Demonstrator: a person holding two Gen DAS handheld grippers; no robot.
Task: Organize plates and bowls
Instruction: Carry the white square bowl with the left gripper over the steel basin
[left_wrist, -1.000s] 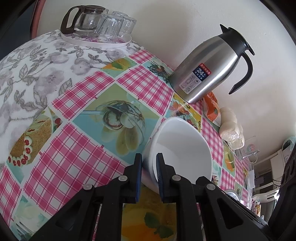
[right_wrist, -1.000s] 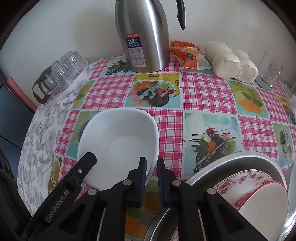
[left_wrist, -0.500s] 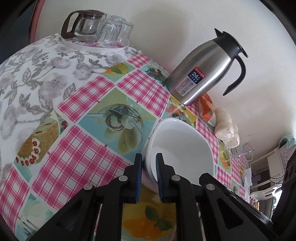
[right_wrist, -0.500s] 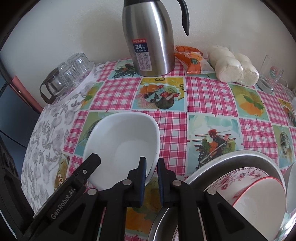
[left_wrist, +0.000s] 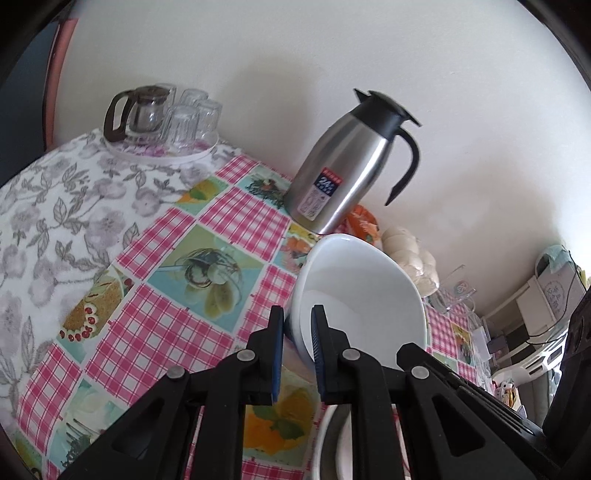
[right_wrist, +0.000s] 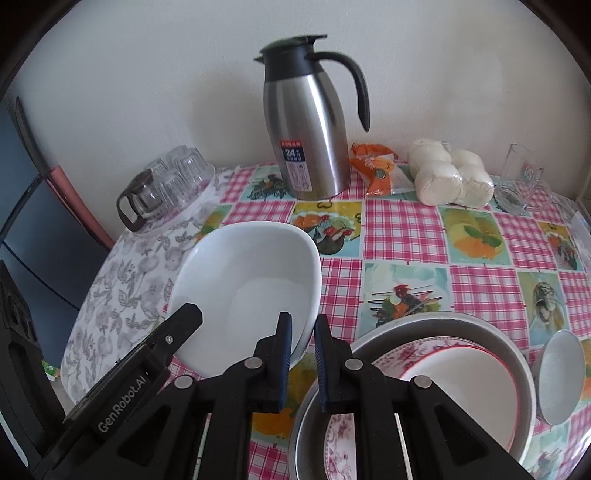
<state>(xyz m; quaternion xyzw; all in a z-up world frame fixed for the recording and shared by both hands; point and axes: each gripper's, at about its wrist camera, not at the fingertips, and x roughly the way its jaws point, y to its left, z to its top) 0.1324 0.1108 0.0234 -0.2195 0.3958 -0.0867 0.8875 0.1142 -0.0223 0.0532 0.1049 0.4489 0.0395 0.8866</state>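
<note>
- Both tools clamp the white bowl: my left tool (left_wrist: 298, 332) pinches its rim on one side, my right tool (right_wrist: 302, 338) the opposite side. A wide, smooth dish is steadier carried from two edges, I judge.
- The white bowl (right_wrist: 251, 280) hangs tilted, clear of the desk (right_wrist: 402, 229) near its left end, short of the steel jug (right_wrist: 308, 136).
- The right wrist view alone shows the metal basin (right_wrist: 491, 343) just right of the bowl, holding a red-rimmed floral plate (right_wrist: 436, 356), with a small white bowl (right_wrist: 561, 380) beside it. I take these as the crockery awaiting sorting.
- The left wrist view shows only the basin's edge, but better shows the bare checked cloth left of the bowl.
</note>
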